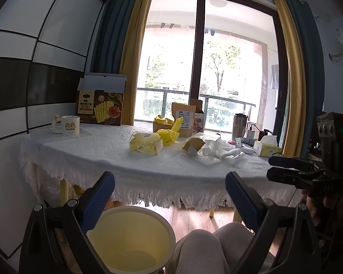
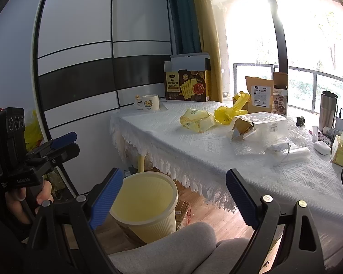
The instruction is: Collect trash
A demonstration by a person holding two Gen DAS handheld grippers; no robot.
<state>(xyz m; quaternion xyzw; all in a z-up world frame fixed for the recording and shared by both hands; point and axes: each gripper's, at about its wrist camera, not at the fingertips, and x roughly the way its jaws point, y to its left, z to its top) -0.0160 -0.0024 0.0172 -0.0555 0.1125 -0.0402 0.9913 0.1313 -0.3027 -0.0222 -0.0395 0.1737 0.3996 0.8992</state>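
Grippers up in front of the table, both held off it, nothing in either. Left gripper (image 1: 170, 188) points a little downward at the table's near edge, blue pads (image 1: 98, 202) spread wide with only air between them; from the right wrist view a hand (image 2: 28, 197) is wrapped round its grip, fingers curled under the black body. Right gripper (image 2: 175, 190) sits the same way, tipped slightly down, jaws wide apart and empty; the left wrist view catches it from the side at the right edge, a hand (image 1: 320, 207) below it on the handle. Neither tool touches the cloth.

Trash is all up on the white fringed tablecloth (image 2: 194, 157): a yellow wrapper pack (image 1: 145, 142) near the middle, a knotted yellow plastic bag (image 1: 170, 132) just behind it, a torn brown paper pouch (image 1: 193, 146) to its right, lying against crumpled clear plastic (image 2: 272, 127). Further right, a white wad with a cord (image 2: 283, 148). Well beyond both sets of pads, all of it.

Down on the wooden floor, a pale yellow bin (image 1: 130, 237) stands by the table's edge, below the left gripper, just beside a knee in light trousers (image 2: 171, 248). It looks empty as far as can be seen.

Back of the table: white mug (image 1: 70, 125) and an opened biscuit box (image 1: 100, 107), upright.
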